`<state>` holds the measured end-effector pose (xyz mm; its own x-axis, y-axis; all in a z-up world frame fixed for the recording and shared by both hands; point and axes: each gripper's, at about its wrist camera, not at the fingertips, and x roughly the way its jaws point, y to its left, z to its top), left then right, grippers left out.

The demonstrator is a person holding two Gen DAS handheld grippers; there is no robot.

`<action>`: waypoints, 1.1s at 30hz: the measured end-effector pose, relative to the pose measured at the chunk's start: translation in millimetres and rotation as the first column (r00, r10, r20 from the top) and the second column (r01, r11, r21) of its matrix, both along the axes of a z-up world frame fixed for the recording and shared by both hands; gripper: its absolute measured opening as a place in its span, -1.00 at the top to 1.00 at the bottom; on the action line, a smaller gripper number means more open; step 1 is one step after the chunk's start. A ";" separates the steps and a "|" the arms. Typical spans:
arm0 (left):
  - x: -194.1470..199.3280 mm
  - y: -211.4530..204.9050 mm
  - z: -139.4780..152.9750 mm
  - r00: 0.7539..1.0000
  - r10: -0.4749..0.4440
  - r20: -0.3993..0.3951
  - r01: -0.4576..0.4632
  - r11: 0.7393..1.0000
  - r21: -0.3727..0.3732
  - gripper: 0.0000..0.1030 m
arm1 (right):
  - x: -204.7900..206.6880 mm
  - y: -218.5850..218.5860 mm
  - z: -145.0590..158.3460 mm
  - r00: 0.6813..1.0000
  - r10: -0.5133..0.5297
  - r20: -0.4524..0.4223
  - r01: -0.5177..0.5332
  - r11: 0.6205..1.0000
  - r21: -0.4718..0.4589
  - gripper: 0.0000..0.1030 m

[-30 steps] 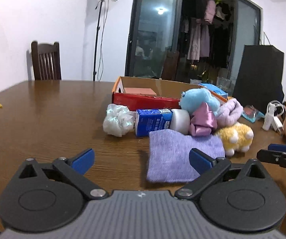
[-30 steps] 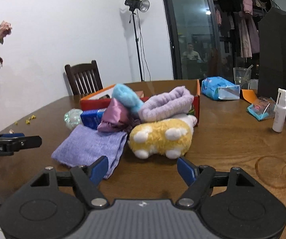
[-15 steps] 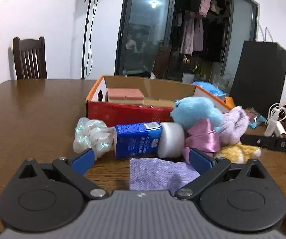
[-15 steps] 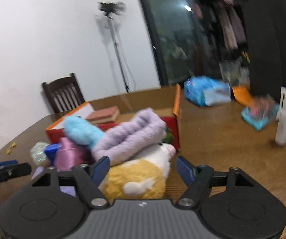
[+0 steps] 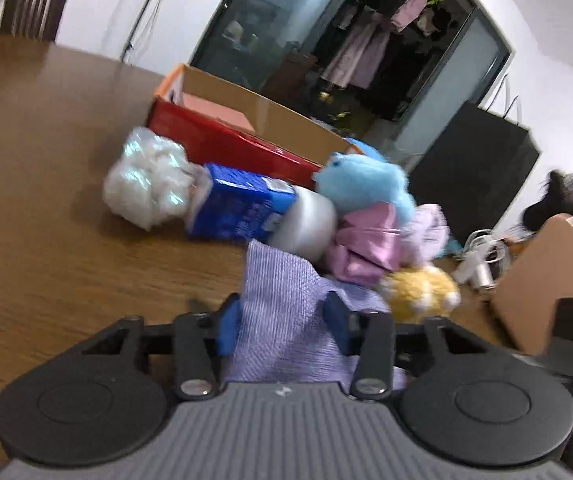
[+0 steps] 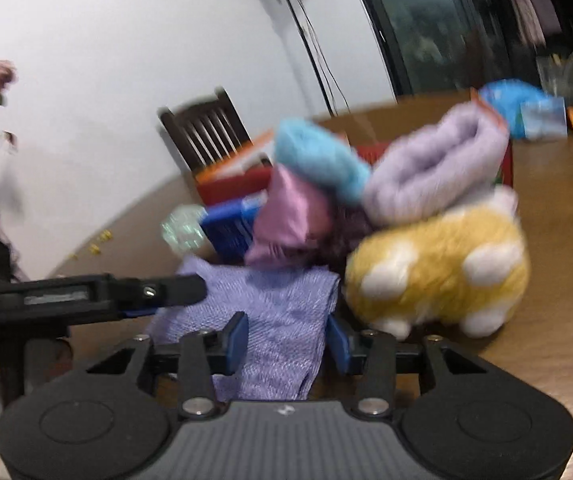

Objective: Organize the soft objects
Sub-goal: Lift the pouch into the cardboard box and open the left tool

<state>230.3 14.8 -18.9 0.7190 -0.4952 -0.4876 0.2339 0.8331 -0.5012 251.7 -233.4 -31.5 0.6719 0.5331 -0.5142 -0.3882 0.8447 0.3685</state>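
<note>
A lilac cloth (image 5: 286, 304) lies on the wooden table in front of a pile of soft things. My left gripper (image 5: 284, 322) has its blue pads on both sides of the cloth's near left part, jaws narrowed around it. My right gripper (image 6: 286, 338) does the same on the cloth (image 6: 282, 312) at its near right part. The left gripper also shows in the right wrist view (image 6: 158, 292) at the cloth's left edge. Behind the cloth lie a yellow plush (image 6: 442, 268), a pink satin item (image 6: 290, 220), a blue plush (image 6: 318, 156) and a lilac fluffy band (image 6: 434, 168).
An open red cardboard box (image 5: 230, 136) stands behind the pile. A blue pack (image 5: 238, 208) and a white crinkly bundle (image 5: 146, 184) lie left of the pile. A tan board (image 5: 554, 276) is at the right, with chargers (image 5: 482, 264) beside it. A chair (image 6: 206, 128) stands at the table's far side.
Both grippers have moved forward and down onto the lilac cloth and their jaws have narrowed around it. The cloth's front part is now bunched up between the pads.
</note>
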 end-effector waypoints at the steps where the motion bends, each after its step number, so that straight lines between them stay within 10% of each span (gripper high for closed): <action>1: -3.9 -0.1 0.2 1.000 -0.003 -0.008 0.003 1.000 -0.016 0.30 | -1.3 2.4 0.6 1.000 0.004 0.002 -0.004 1.000 -0.008 0.22; 5: -32.3 -4.9 0.1 1.000 -0.029 0.003 0.029 0.999 -0.019 0.32 | -23.5 9.4 -0.3 1.000 0.019 -0.006 -0.019 0.999 -0.028 0.84; 20: -100.6 -16.6 19.3 0.991 -0.097 0.088 0.103 0.993 -0.063 0.45 | -98.9 -16.0 17.5 0.997 -0.004 0.072 0.001 0.999 0.045 0.88; 33: -18.7 -28.6 84.1 0.980 -0.114 0.163 0.128 0.989 -0.079 0.47 | -34.3 -21.8 84.7 0.971 0.024 0.237 -0.029 0.999 0.016 0.90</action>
